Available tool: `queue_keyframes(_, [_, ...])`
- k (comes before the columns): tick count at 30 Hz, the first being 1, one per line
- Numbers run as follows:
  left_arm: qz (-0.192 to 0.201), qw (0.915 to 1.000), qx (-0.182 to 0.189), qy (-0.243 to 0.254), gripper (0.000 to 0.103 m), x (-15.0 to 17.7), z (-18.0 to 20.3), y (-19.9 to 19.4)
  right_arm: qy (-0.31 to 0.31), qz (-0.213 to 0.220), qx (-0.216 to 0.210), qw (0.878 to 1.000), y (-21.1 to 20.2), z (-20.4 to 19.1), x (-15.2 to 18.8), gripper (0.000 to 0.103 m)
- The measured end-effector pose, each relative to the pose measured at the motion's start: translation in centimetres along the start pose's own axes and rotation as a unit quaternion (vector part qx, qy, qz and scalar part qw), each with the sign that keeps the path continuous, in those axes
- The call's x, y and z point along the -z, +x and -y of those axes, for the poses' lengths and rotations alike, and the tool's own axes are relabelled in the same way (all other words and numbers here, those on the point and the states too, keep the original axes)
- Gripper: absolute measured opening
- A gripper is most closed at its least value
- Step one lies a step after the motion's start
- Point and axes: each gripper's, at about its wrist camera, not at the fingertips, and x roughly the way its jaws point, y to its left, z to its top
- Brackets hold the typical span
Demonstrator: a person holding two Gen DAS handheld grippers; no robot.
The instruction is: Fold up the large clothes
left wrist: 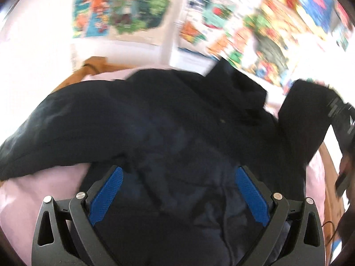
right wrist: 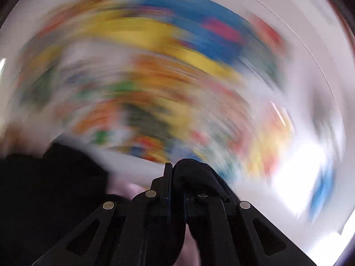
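Note:
A large dark navy jacket [left wrist: 155, 119] lies spread on a pink sheet [left wrist: 33, 190]. My left gripper [left wrist: 178, 190] is open just above its near part, blue pads [left wrist: 106, 195] wide apart and empty. In the left wrist view my right gripper [left wrist: 342, 119] is at the far right, lifting a dark sleeve [left wrist: 304, 115] off the bed. In the right wrist view my right gripper [right wrist: 176, 181] is shut on a fold of the dark jacket cloth [right wrist: 195, 173]; more of the jacket [right wrist: 48, 177] hangs at lower left. That view is heavily motion-blurred.
Colourful cartoon posters [left wrist: 124, 6] cover the white wall behind the bed; they show as blurred streaks in the right wrist view [right wrist: 168, 66]. A wooden bed frame [left wrist: 332, 177] runs along the right edge, and its wooden end [left wrist: 93, 66] shows at the back left.

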Motion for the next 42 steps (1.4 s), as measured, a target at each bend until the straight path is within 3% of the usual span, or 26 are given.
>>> queue_keyframes(2, [0.012,0.9995,-0.010,-0.027,0.100,-0.5,-2.3,-0.9,-0.128,-0.018,-0.056,0.990,-0.3,-8.0,0.0,0.008])
queue_keyframes(4, [0.022,0.9983,-0.018,-0.050,0.100,-0.7,-4.4,-1.6,-0.234,-0.052,-0.098,0.966,-0.5,-14.9,2.7,0.008])
queue_keyframes(8, [0.025,0.9968,-0.011,-0.075,0.100,-0.8,-7.5,-2.1,-0.353,-0.099,-0.156,0.917,-0.4,-21.4,9.0,0.008])
queue_keyframes(10, [0.024,0.9963,0.003,-0.082,0.100,-0.7,-8.4,-1.9,-0.368,-0.105,-0.176,0.907,-0.7,-22.1,10.9,0.022])
queue_keyframes(14, [0.017,0.9952,0.056,-0.079,0.100,0.1,-8.7,-1.2,-0.313,-0.112,-0.224,0.916,-1.9,-19.0,11.3,0.035])
queue_keyframes(16, [0.019,0.9919,0.105,-0.070,0.100,0.5,-8.1,-1.0,-0.266,-0.114,-0.256,0.922,-2.5,-16.1,10.7,0.071])
queue_keyframes(17, [0.018,0.9899,0.125,-0.064,0.100,0.6,-7.7,-0.9,-0.243,-0.116,-0.273,0.923,-3.6,-15.3,10.4,0.077])
queue_keyframes(20, [0.008,0.9807,0.191,-0.039,0.100,0.9,-6.5,0.5,-0.147,-0.138,-0.326,0.923,-4.0,-10.2,10.2,0.079])
queue_keyframes(23, [-0.022,0.9834,0.178,-0.025,0.100,1.2,-5.7,3.0,-0.075,-0.161,-0.339,0.924,-3.2,-6.4,10.9,0.081])
queue_keyframes(24, [-0.035,0.9860,0.161,-0.024,0.100,1.4,-5.7,4.0,-0.060,-0.173,-0.347,0.920,-3.1,-5.4,11.6,0.083])
queue_keyframes(27, [-0.071,0.9927,0.088,-0.042,0.100,1.7,-6.6,6.3,-0.008,-0.201,-0.322,0.925,-1.5,-2.7,13.6,0.083])
queue_keyframes(30, [-0.071,0.9919,0.077,-0.072,0.100,1.3,-7.8,7.3,0.072,-0.229,-0.314,0.919,-0.8,-0.3,16.1,0.083])
queue_keyframes(32, [-0.063,0.9930,0.075,-0.065,0.099,0.6,-7.2,7.5,0.125,-0.246,-0.306,0.911,-0.8,1.2,17.7,0.083])
queue_keyframes(33, [-0.058,0.9942,0.073,-0.054,0.096,0.3,-6.6,7.5,0.158,-0.256,-0.303,0.904,-0.3,2.1,18.3,0.083])
queue_keyframes(35, [-0.056,0.9970,0.052,-0.013,0.064,-0.2,-4.8,7.9,0.211,-0.274,-0.295,0.891,0.1,3.5,19.5,0.083])
queue_keyframes(36, [-0.065,0.9975,0.029,0.002,0.042,-0.6,-4.0,8.4,0.236,-0.283,-0.288,0.884,0.6,4.2,20.0,0.083])
queue_keyframes(37, [-0.072,0.9969,-0.022,0.020,0.018,-0.7,-3.4,9.3,0.257,-0.289,-0.280,0.879,0.9,5.0,20.5,0.083])
queue_keyframes(38, [-0.068,0.9960,-0.051,0.027,0.004,-0.7,-3.1,9.5,0.269,-0.293,-0.277,0.875,1.0,5.4,20.8,0.083])
queue_keyframes(39, [-0.050,0.9961,-0.067,0.027,0.000,-0.9,-3.2,9.5,0.279,-0.295,-0.273,0.872,1.2,5.8,21.0,0.083])
queue_keyframes(40, [-0.034,0.9974,-0.058,0.025,0.000,-1.0,-3.3,9.2,0.287,-0.297,-0.269,0.870,1.2,6.1,21.2,0.083])
queue_keyframes(42, [0.011,0.9941,-0.098,0.044,0.000,-1.3,-3.1,8.2,0.294,-0.292,-0.253,0.874,1.2,6.7,21.2,0.083])
